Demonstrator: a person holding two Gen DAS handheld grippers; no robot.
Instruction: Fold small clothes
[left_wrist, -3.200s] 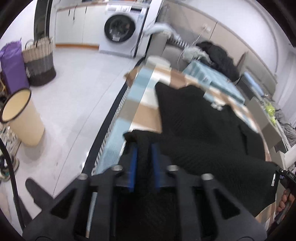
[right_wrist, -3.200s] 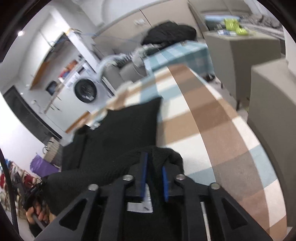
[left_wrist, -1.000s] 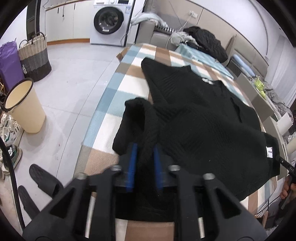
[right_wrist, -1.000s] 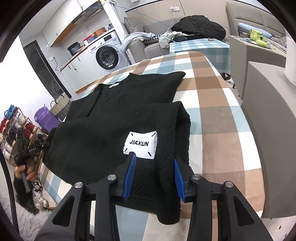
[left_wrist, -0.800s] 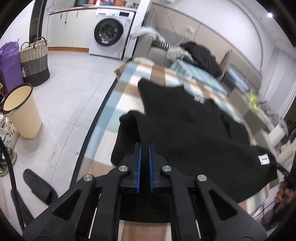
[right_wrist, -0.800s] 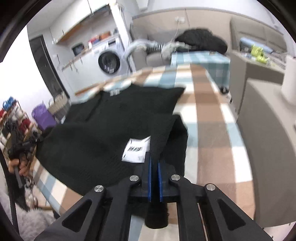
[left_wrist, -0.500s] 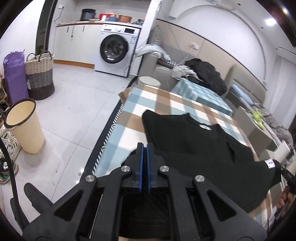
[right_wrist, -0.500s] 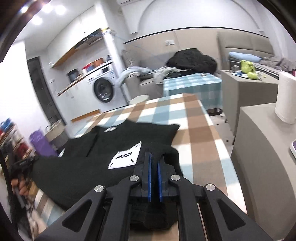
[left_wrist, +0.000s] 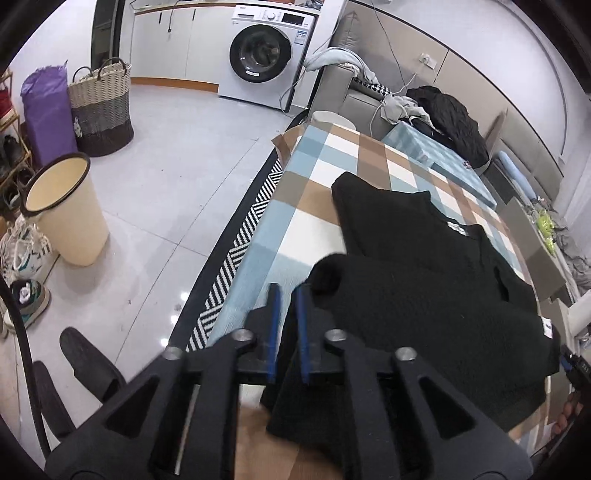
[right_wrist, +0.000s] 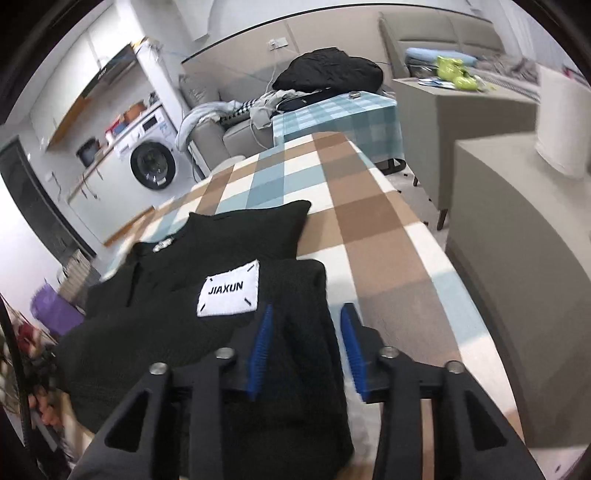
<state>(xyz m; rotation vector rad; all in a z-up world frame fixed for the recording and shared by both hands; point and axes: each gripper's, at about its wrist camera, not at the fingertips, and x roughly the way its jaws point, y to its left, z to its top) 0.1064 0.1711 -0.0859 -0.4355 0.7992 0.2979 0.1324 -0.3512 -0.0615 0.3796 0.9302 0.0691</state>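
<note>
The black knit top (right_wrist: 207, 332) lay on the checked tablecloth (right_wrist: 373, 229), its lower half doubled up over the body so that the white JIAXUN patch (right_wrist: 229, 291) faced up near the right-hand corner, while the collar end (left_wrist: 417, 221) sat flat farther up the table.

The right gripper (right_wrist: 306, 350) had its blue pads (right_wrist: 260, 350) standing well apart, having just been opening, with the folded edge of the cloth lying loose between them rather than pinched. The left gripper (left_wrist: 285, 330) had also just been parting; its narrow gap showed at the near-left corner of the garment, and cloth lay beside and under it, though no pad visibly pressed on it.

The step in hand looked like letting go after the fold. To do it well, both jaws likely needed to clear the knit fully before being drawn back — a pad dragging on the ribbed fabric could pull the upper layer off square. The bunched lump (left_wrist: 325, 275) just beyond the left gripper probably wanted smoothing flat, and the two near corners wanted checking against each other before the next fold — a sideways fold, I would judge.
</note>
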